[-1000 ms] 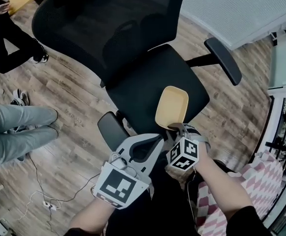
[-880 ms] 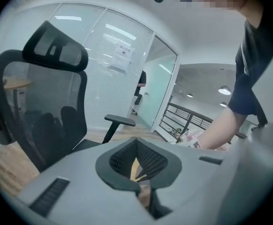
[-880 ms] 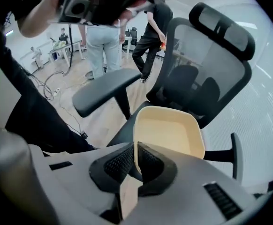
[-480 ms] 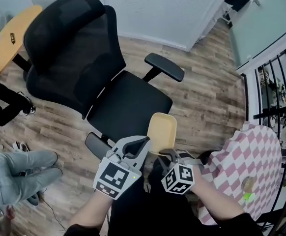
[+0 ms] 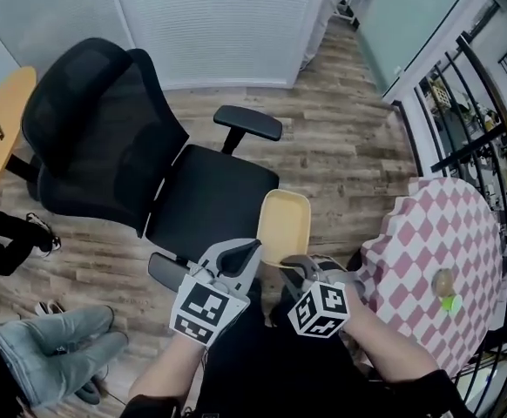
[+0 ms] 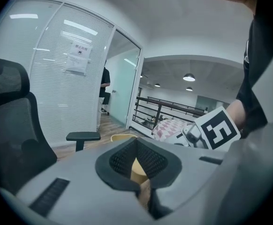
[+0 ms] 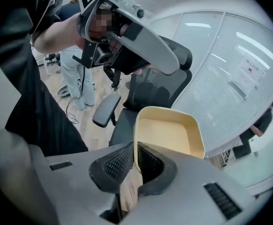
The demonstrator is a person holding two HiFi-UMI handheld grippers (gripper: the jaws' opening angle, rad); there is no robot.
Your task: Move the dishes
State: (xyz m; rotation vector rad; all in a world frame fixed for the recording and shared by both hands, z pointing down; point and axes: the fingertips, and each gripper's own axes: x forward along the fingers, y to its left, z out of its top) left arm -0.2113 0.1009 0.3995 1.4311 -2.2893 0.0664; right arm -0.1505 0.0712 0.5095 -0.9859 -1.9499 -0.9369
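The right gripper (image 7: 135, 159) clamps the dish (image 5: 284, 223), hiding its near rim; the left gripper (image 6: 137, 146) seems closed, empty. More table (image 5: 428, 233) shows than before.

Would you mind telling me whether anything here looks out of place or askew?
Only the yellow dish: the right tongs pinch it by one rim, so it hangs in mid-air above the wooden floor, beside the office chair. It looks empty; nothing spilled.
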